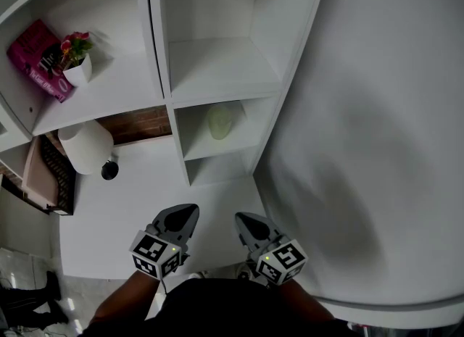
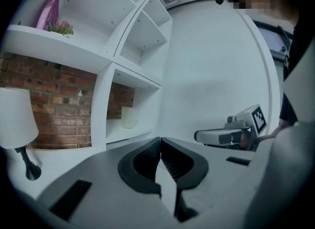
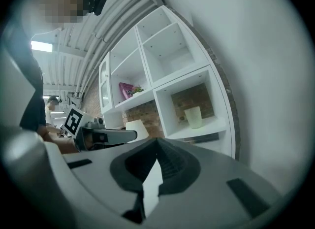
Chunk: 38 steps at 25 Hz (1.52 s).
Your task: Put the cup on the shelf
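i see the pale green cup (image 1: 220, 122) standing upright in the small lower cubby of the white shelf (image 1: 163, 60), alone in that compartment and well apart from both tools. my left gripper (image 1: 187, 212) has its jaws pressed together with nothing between them, and my right gripper (image 1: 243, 219) is the same — both hang side by side over the white table (image 1: 138, 183), pointing toward the shelf. a white lamp (image 1: 87, 147) stands to the left, under the ledge with the pink packet (image 1: 40, 59) and a small flower pot (image 1: 76, 64).
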{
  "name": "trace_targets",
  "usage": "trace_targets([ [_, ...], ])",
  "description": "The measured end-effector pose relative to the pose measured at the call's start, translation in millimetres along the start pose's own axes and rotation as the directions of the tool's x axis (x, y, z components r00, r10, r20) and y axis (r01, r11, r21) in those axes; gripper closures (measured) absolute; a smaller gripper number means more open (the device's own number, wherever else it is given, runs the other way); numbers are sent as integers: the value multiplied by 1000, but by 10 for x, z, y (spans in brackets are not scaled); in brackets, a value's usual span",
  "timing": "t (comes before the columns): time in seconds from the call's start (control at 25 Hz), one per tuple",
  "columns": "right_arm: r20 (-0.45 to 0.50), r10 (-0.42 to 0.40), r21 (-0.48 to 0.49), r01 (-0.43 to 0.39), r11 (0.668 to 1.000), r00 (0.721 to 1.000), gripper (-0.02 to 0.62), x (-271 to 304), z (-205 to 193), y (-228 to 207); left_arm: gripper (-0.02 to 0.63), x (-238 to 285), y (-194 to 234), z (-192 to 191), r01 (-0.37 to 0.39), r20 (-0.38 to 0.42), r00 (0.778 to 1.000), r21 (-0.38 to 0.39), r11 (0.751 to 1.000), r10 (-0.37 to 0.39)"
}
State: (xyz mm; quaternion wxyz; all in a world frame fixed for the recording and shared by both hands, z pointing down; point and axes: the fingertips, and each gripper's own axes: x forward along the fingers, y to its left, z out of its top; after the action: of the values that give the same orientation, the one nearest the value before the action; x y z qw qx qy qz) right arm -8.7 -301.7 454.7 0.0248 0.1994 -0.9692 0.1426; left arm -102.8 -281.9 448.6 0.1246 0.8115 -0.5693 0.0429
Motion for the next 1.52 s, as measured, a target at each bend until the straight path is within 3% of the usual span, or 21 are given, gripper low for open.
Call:
trace_targets([
  [0.72,-64,-32,-17,31,999,997,592,-18,-237,68,599,-228,-11,-215,-8,-7,1000,-2,1000,8],
  [1.52,-46,-20,-8,20,1000,999,592,-30,-199,58,599,-211,-122,-174,0,-7,1000,24,1000,0],
])
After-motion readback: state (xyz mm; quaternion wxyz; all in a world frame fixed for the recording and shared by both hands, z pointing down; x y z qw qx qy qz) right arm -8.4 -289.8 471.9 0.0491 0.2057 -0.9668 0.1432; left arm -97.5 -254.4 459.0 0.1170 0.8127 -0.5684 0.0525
